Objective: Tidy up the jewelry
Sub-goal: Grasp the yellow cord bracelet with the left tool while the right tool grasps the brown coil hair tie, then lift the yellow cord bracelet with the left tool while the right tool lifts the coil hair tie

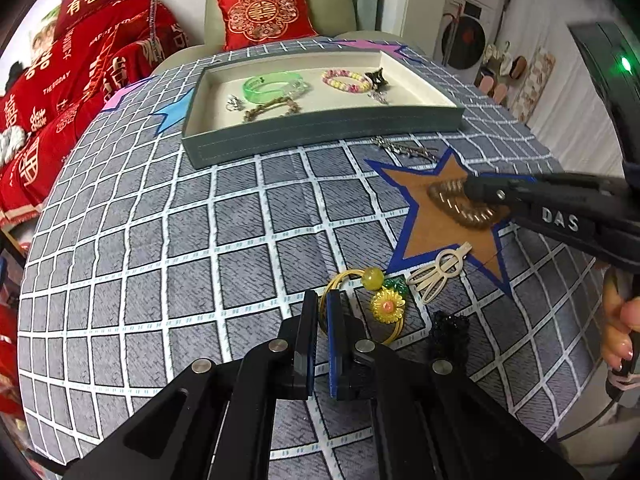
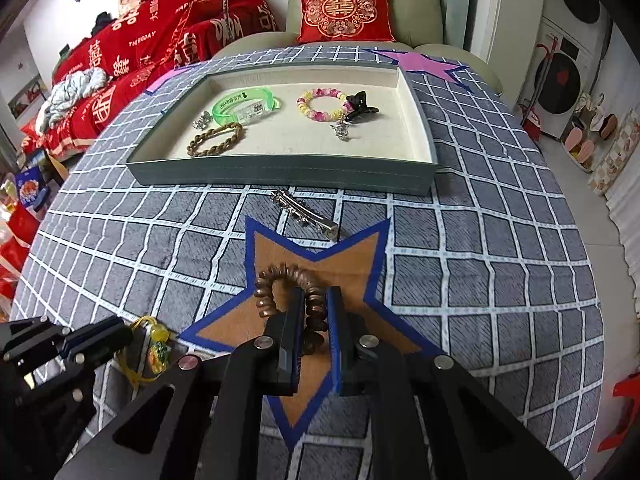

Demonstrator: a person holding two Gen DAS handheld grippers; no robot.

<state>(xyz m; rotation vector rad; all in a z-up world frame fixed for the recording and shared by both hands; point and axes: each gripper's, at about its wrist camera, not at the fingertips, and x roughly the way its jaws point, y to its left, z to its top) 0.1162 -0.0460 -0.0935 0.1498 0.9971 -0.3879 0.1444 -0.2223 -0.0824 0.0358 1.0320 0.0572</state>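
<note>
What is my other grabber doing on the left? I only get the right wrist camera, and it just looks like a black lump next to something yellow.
Observer: The left gripper is shut on the thin yellow cord of a sunflower hair tie.
Operator: Is any more stuff hiding from me?
Observer: Yes. A cream hair clip lies at the edge of the brown star, just beyond the hair tie.
Operator: Anything else?
Observer: A black beaded piece sits on the checked cloth beside the hair tie, nearer the camera than the clip.
</note>
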